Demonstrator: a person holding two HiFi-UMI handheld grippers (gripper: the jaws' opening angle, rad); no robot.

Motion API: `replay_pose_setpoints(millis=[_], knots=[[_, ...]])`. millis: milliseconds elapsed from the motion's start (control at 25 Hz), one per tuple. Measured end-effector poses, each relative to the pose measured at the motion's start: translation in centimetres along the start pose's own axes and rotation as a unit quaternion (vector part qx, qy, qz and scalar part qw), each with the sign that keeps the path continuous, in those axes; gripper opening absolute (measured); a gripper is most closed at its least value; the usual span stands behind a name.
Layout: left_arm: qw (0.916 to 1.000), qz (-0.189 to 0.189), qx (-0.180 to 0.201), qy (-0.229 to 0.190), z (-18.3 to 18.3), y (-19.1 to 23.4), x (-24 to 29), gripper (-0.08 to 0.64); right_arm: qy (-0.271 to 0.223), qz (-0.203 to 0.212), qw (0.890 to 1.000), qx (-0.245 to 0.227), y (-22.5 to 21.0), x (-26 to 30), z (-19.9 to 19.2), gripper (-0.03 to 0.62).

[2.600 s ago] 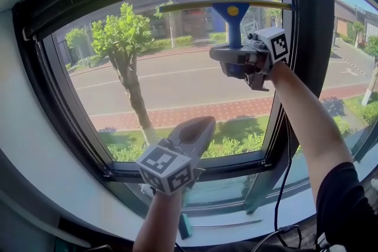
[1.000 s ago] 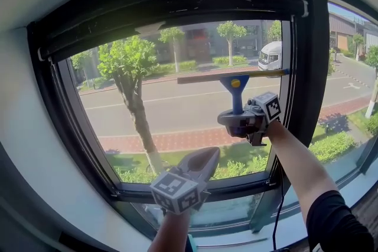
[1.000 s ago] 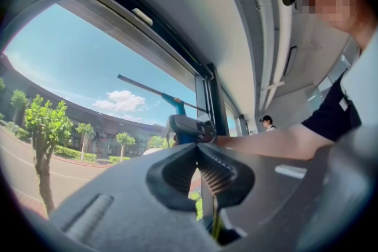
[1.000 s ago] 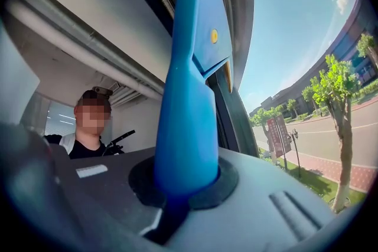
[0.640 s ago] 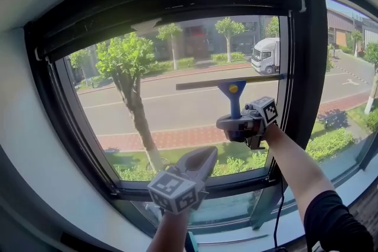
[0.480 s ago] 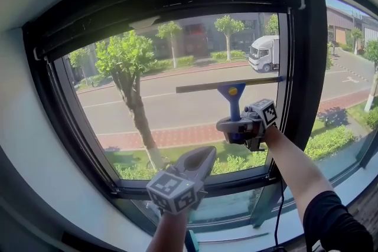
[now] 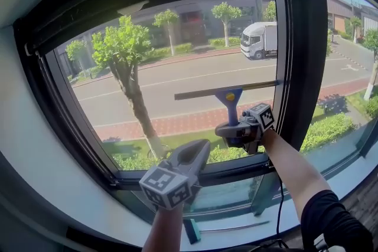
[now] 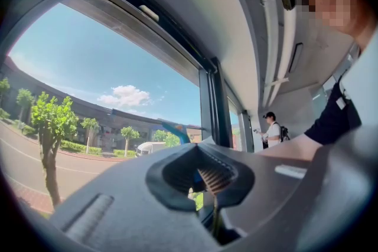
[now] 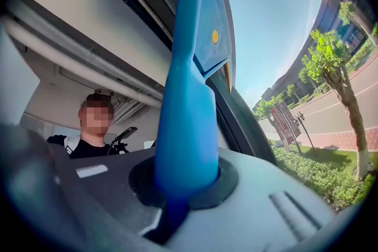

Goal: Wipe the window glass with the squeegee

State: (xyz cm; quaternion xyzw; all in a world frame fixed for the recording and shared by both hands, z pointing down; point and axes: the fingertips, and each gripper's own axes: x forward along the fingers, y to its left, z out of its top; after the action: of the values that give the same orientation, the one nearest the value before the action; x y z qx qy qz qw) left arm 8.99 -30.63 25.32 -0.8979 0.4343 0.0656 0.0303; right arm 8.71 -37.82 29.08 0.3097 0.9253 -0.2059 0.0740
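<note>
squeegee [image 7: 231, 98]: smooth, glossy blue plastic handle; blade bar looks like dull yellowish metal
window glass [image 7: 177, 79]: clear, smooth, glossy
window frame [image 7: 302, 50]: dark, matt
right gripper [image 7: 236, 128]: grey matt plastic
left gripper [image 7: 196, 149]: grey matt plastic, ribbed inside the jaws

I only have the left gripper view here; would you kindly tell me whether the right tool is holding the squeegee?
Observer: Yes, the right tool is shut on the handle of the blue squeegee.
Operator: Where is its blade?
Observer: Head view: the blade lies across the lower right of the window glass, its right end by the frame.
Operator: And mine?
Observer: Your left tool sits low, below-left of the squeegee, before the bottom rail.
</note>
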Motion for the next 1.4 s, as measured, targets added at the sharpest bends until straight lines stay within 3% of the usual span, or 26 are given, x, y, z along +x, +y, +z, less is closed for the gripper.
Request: replay_pose_setpoints(millis=[640,1400], knots=[[0.9998,0.009,-0.006,0.019,-1.9,0.7,-0.5,0.003,-0.008,-0.036,0.998,0.06,-2.7,-2.1,-9.1,0.003],[0.9984,0.022,-0.017,0.048,-4.8,1.5,-1.4,0.002,-0.038,-0.04,0.988,0.147,-4.5,-4.2,-17.8,0.003]])
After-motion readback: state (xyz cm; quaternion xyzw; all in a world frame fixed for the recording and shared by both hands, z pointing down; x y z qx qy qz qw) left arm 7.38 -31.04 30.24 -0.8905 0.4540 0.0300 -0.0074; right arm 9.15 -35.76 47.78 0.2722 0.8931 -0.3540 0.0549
